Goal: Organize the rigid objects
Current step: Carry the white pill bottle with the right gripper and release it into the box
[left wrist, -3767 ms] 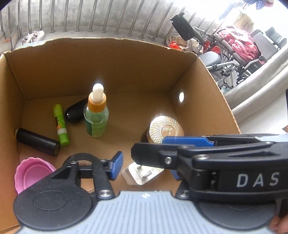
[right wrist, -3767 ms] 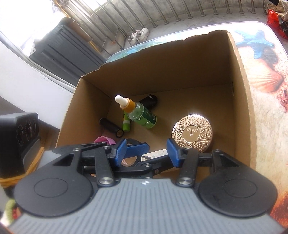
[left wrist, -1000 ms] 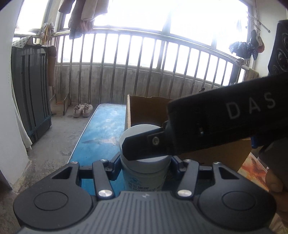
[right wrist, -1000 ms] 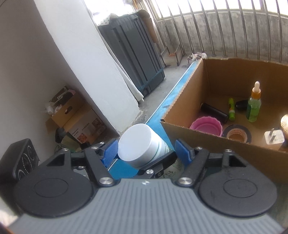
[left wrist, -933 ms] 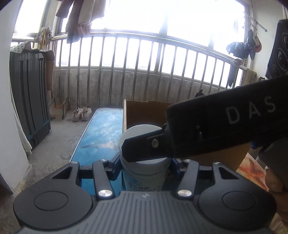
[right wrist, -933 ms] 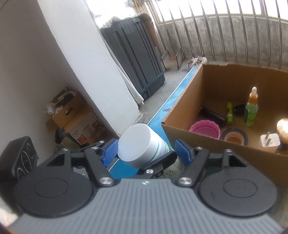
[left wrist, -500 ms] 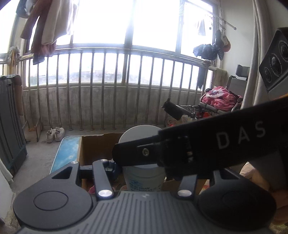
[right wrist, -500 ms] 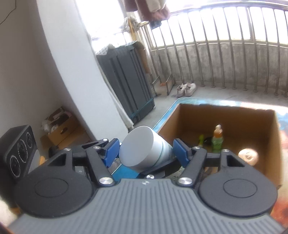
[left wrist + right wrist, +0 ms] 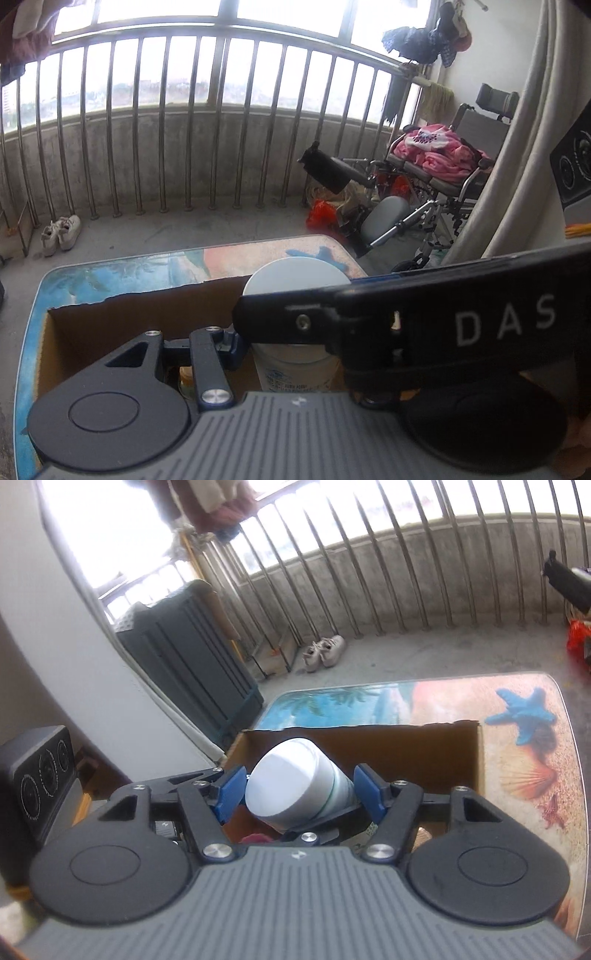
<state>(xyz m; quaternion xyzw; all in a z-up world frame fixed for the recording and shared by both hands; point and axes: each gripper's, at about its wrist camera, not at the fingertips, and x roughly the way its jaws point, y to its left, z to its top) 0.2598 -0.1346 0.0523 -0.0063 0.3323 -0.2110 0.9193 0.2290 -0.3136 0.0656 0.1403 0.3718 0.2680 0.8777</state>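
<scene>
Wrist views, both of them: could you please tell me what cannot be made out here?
- Brown cardboard box floor: both views, hidden by the white plastic jar and grey claw bodies.
- Jar label: left wrist view, print too small.
- Right claw: jaws have just been closing around the jar; pad contact unclear.

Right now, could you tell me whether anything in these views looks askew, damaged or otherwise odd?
Two things. The white jar sits tilted between the right gripper's blue pads, lid leaning toward the camera, while the left gripper also holds it. And the cardboard box's far rim is ragged, as if torn. Nothing appears spilled.
</scene>
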